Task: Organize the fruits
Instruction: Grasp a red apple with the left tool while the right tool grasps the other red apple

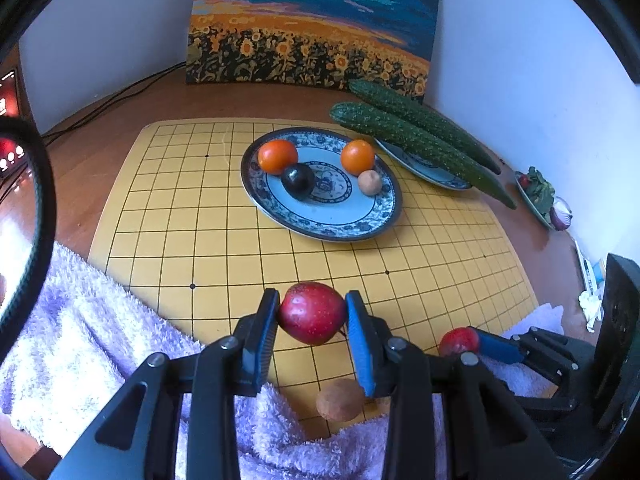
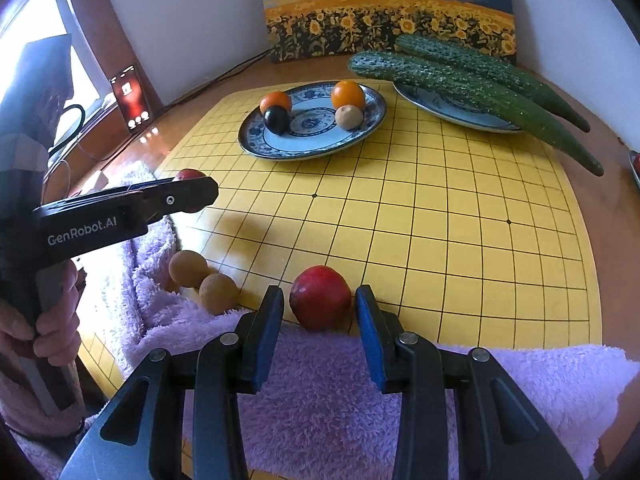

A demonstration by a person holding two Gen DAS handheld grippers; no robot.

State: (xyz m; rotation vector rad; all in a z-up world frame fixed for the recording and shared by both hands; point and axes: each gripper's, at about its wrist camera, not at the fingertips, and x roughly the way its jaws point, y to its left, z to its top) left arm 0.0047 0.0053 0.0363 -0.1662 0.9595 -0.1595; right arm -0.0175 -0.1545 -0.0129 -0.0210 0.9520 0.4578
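Observation:
My left gripper is shut on a red apple and holds it just above the near edge of the yellow grid board. In the right wrist view this gripper comes in from the left, held by a hand. My right gripper is shut on a second red apple at the board's near edge, beside the lilac towel. A blue-patterned plate further back carries two oranges, a dark plum and a small tan fruit.
Two round tan fruits lie where the towel meets the board. Two long cucumbers rest across a second plate at the back right. A sunflower painting leans on the wall, and a lit phone stands at the left.

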